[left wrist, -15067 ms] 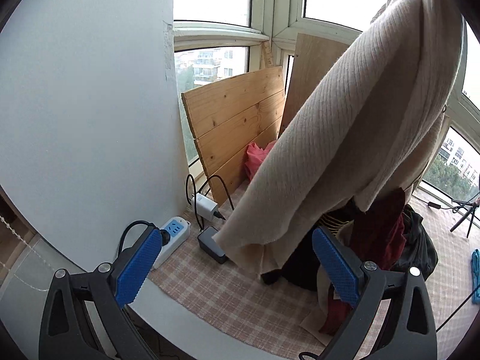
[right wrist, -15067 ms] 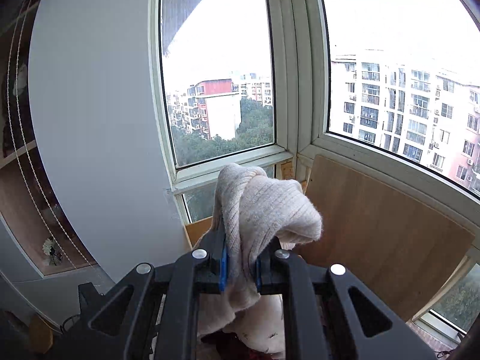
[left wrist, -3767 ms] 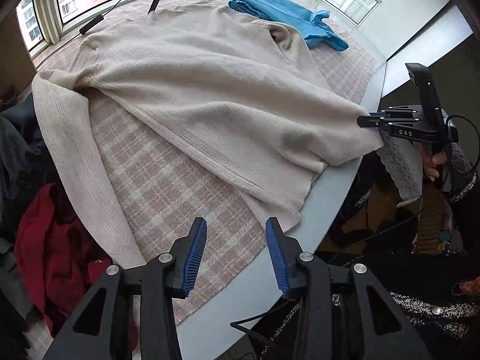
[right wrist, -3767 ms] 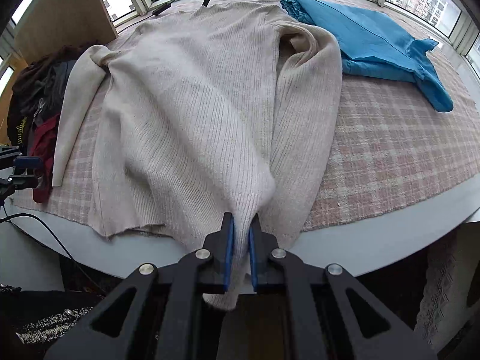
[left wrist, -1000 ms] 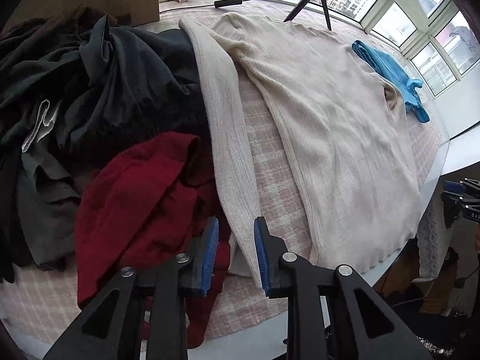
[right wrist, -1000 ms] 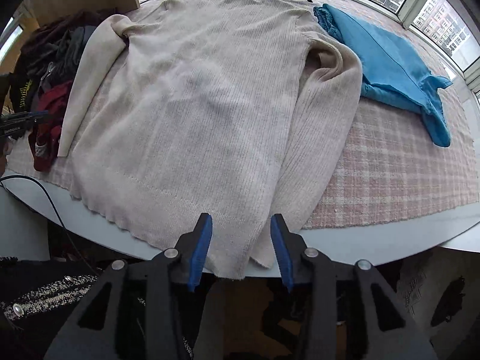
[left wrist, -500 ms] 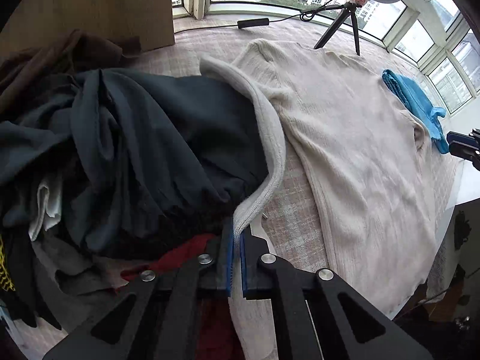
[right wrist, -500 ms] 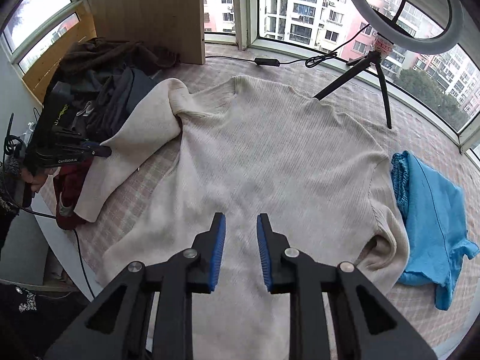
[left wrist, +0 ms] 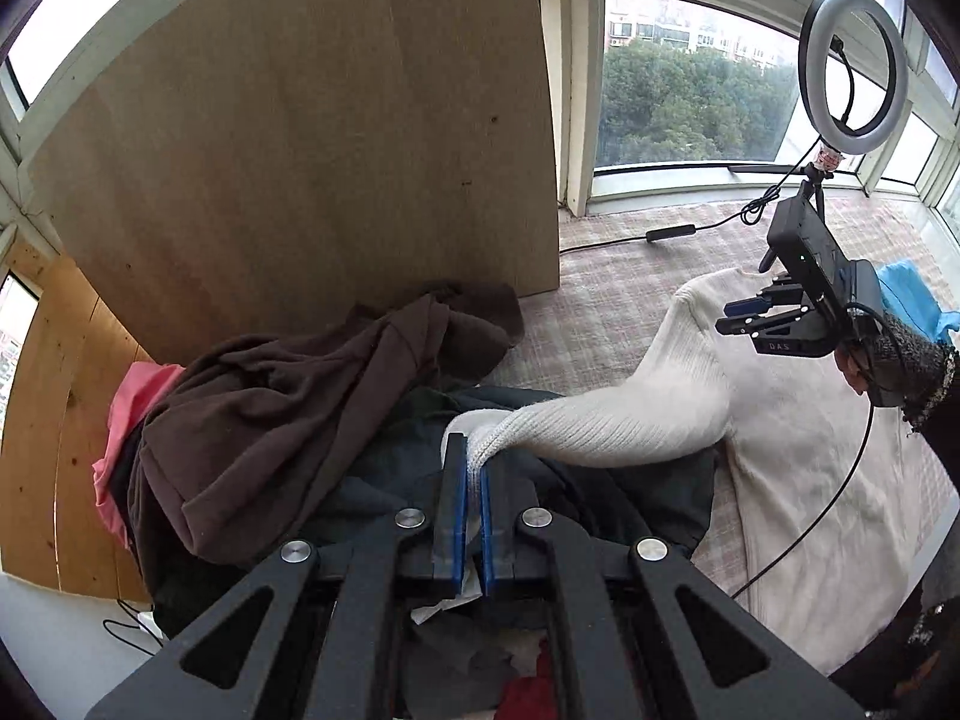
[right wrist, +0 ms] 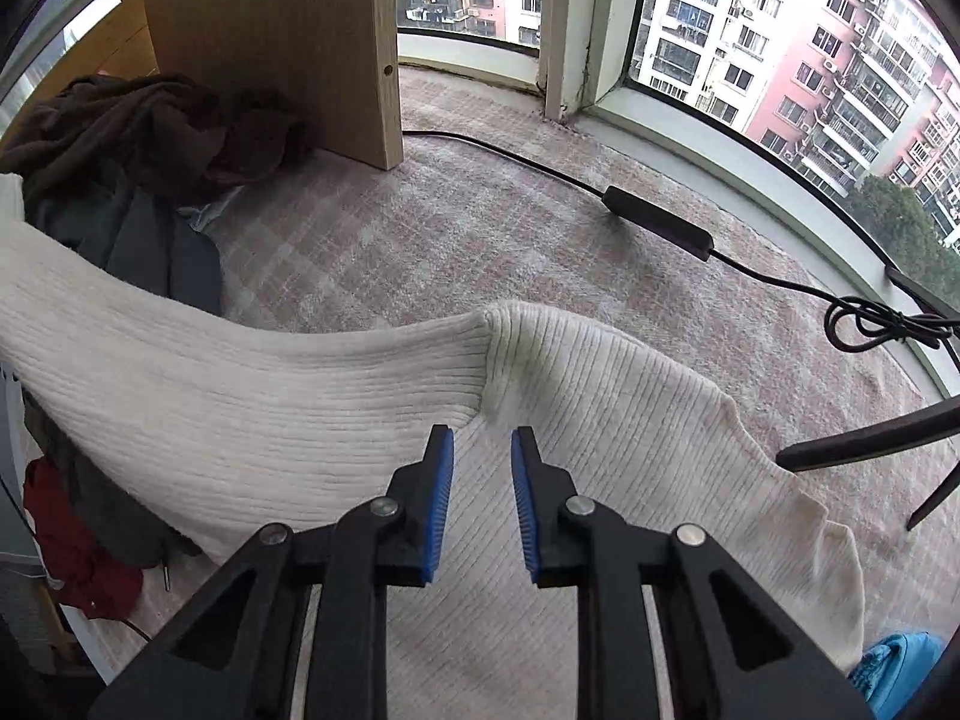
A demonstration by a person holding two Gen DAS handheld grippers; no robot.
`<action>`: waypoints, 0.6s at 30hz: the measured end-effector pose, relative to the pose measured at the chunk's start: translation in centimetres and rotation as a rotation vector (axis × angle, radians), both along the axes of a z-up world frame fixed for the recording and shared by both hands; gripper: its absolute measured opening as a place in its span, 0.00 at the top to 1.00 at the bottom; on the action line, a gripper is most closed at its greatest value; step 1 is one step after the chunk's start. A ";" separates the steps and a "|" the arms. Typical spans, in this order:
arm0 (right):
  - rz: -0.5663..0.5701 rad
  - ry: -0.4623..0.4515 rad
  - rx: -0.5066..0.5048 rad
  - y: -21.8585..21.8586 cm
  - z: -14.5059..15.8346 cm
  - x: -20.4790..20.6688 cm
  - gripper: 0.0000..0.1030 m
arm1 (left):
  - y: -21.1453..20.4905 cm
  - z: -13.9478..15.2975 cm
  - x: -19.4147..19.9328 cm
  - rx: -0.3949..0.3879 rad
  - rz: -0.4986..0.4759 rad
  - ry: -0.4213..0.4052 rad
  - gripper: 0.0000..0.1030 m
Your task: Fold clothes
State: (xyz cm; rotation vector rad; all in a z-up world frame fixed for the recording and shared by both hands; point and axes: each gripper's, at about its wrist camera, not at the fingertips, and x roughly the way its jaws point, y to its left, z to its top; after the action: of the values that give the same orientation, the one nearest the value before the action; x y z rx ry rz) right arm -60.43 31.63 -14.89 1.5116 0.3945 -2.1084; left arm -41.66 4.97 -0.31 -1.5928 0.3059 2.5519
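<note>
Sweater sleeve (left wrist: pixel 606 420) in left gripper (left wrist: pixel 473 468)

Checked cloth (right wrist: pixel 456 240) lies bare between the clothes heap (left wrist: pixel 312 396) and cable (right wrist: pixel 654 216).

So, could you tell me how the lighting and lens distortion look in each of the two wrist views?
Left wrist view: soft daylight from the windows, no hard shadows; the fisheye bows the wooden board, dark vignette in the corners, and the ring light looks unlit. Right wrist view: bright outdoor buildings, slightly washed out at the top; the window sill curves strongly, while the cream sweater ribs stay sharp.
</note>
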 end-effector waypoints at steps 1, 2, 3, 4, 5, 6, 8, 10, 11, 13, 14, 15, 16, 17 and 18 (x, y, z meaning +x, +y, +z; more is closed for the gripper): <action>0.003 0.007 0.027 -0.4 -0.4 -1.1 0.69 | -0.1 -0.7 0.3 -0.007 0.001 -0.020 0.97; 0.023 0.033 0.058 -0.8 -0.5 -1.8 0.67 | -0.1 -1.5 0.7 -0.011 0.000 -0.042 0.97; 0.045 0.058 0.088 -1.2 -0.5 -2.4 0.65 | -0.1 -2.2 1.1 -0.014 -0.002 -0.064 0.97; 0.083 0.081 0.099 -1.5 -0.3 -2.7 0.62 | -0.1 -2.9 1.3 -0.017 -0.001 -0.083 0.97; 0.121 0.103 0.110 -1.7 -0.2 -3.0 0.58 | -0.2 -3.6 1.6 -0.021 0.000 -0.102 0.97; 0.162 0.118 0.120 -2.0 -0.1 -3.3 0.49 | -0.4 -4.1 1.8 -0.020 0.004 -0.118 0.97; 0.236 0.114 0.141 -2.6 -0.6 -3.8 0.40 | -0.8 -5.1 2.2 -0.019 0.019 -0.145 0.97; 0.280 0.107 0.186 -3.3 -1.6 -4.3 0.40 | -1.1 -5.7 2.5 -0.017 0.033 -0.163 0.97; 0.300 0.106 0.217 -3.8 -2.1 -4.5 0.40 | -1.2 -6.0 2.5 -0.013 0.038 -0.170 0.97; 0.340 0.078 0.237 -4.3 -3.1 -4.4 0.40 | -1.4 -6.3 2.5 -0.006 0.042 -0.181 0.97; 0.358 0.055 0.232 -4.5 -3.5 -4.3 0.40 | -1.3 -6.4 2.5 -0.011 0.039 -0.185 0.97; 0.368 0.034 0.215 -4.5 -3.5 -4.1 0.47 | -1.3 -6.6 2.3 -0.017 0.036 -0.187 0.97; 0.375 0.015 0.200 -4.4 -3.6 -3.9 0.66 | -1.2 -6.7 2.2 -0.019 0.035 -0.191 0.97; 0.366 0.016 0.195 -4.4 -3.3 -3.8 0.79 | -1.1 -6.7 2.1 -0.021 0.029 -0.194 0.97; 0.357 0.017 0.190 -4.3 -3.0 -3.7 0.88 | -0.9 -6.7 2.0 -0.023 0.021 -0.196 0.97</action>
State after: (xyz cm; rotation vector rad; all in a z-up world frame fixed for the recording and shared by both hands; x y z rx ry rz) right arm -64.08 27.31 -17.89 1.4025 0.8267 -1.8431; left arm -39.71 4.10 -6.97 -1.8460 0.3006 2.3901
